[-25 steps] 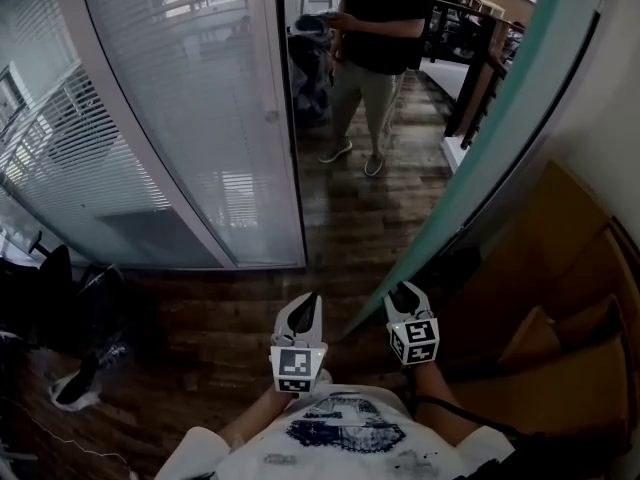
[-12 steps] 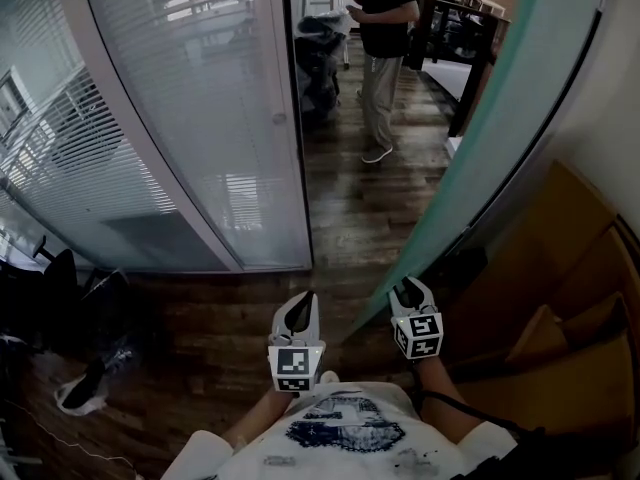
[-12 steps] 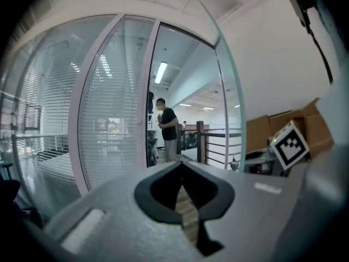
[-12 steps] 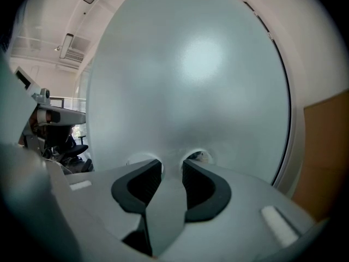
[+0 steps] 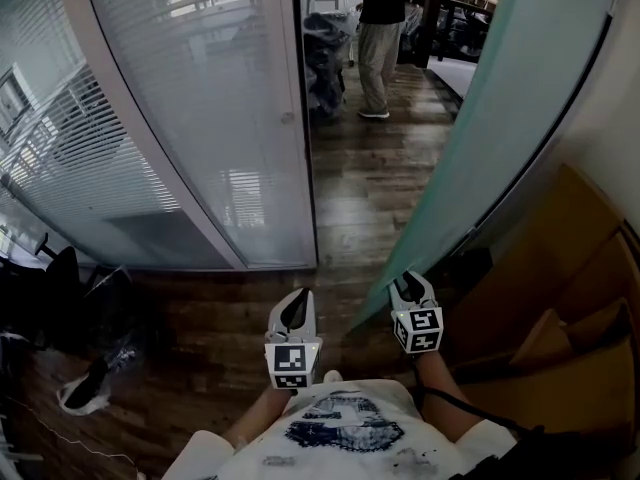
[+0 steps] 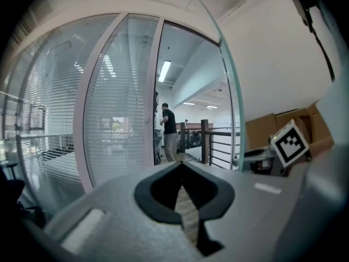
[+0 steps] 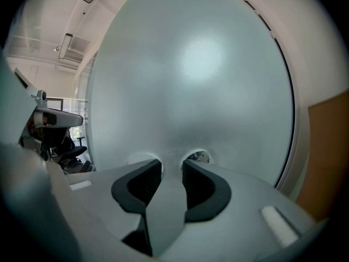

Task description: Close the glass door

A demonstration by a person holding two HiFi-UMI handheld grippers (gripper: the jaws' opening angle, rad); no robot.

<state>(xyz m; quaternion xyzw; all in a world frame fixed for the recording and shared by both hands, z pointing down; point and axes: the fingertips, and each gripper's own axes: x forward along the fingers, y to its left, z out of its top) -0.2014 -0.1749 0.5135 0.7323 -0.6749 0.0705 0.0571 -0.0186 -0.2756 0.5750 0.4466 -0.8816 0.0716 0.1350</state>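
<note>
Now, from the head view: facing the glass door (image 5: pixel 500 138), frosted teal, swung open on a slant. Holding the right gripper (image 5: pixel 410 288) just beside the door's lower corner, the left gripper (image 5: pixel 297 310) further left of the door. Over to the left gripper view: fingers pressed together at the tips, pinching nothing, with a person (image 6: pixel 169 127) standing well beyond the door. Right gripper view: fingers spread, empty, pointed straight at the door's frosted face.

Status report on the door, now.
Left gripper shut, empty. Right gripper open, jaws facing the glass door. Door not yet closed. Person standing beyond it.
</note>
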